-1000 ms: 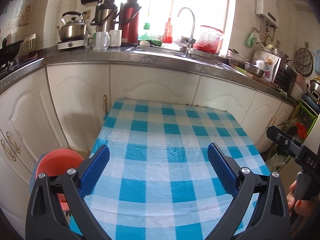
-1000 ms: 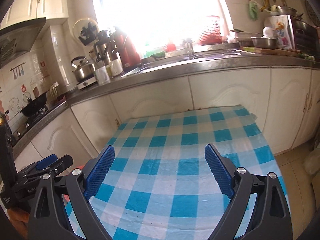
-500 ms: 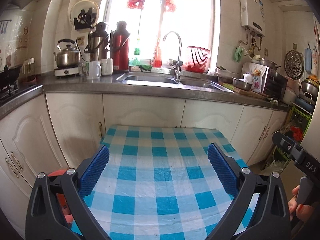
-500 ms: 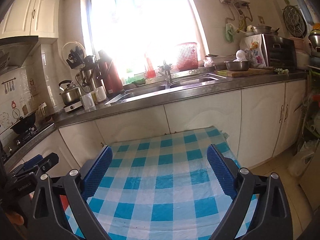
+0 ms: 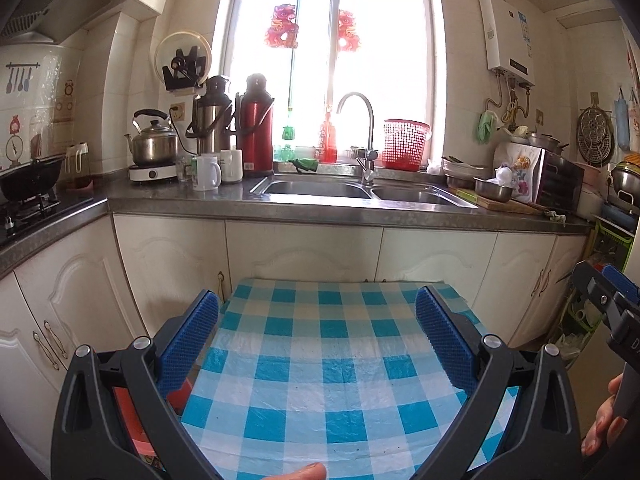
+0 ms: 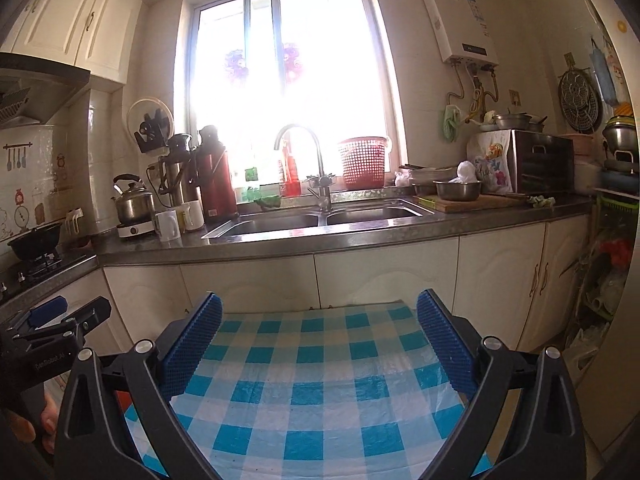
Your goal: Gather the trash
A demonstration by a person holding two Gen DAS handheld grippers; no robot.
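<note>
While both tools hung level over the blue-and-white checked plastic cloth on the worktop [image 5: 332, 364], no trash showed anywhere on it — the cloth lay bare from edge to edge in both wrist views. At the far left, low beside the worktop, a red plastic bin [image 5: 128, 432] peeked out behind the left gripper [image 5: 318, 340], mostly hidden by its black frame; whether anything sat in it could not be told. The left gripper's jaws stood wide apart with nothing between the blue ribbed pads. Further right, the right gripper [image 6: 320, 340] was spread just as wide, its jaws having just been opening, and only checked cloth showed between them. At the far right edge of the left view, a hand [image 5: 606, 420] held that tool's grip.

Judged from this, the collecting on the worktop looked finished, or else the search for another piece was in hand. The next move would call for scanning beyond the cloth — the grey stone kitchen counter [image 5: 304, 210] behind, or the floor — before either tool could come down on anything.
</note>
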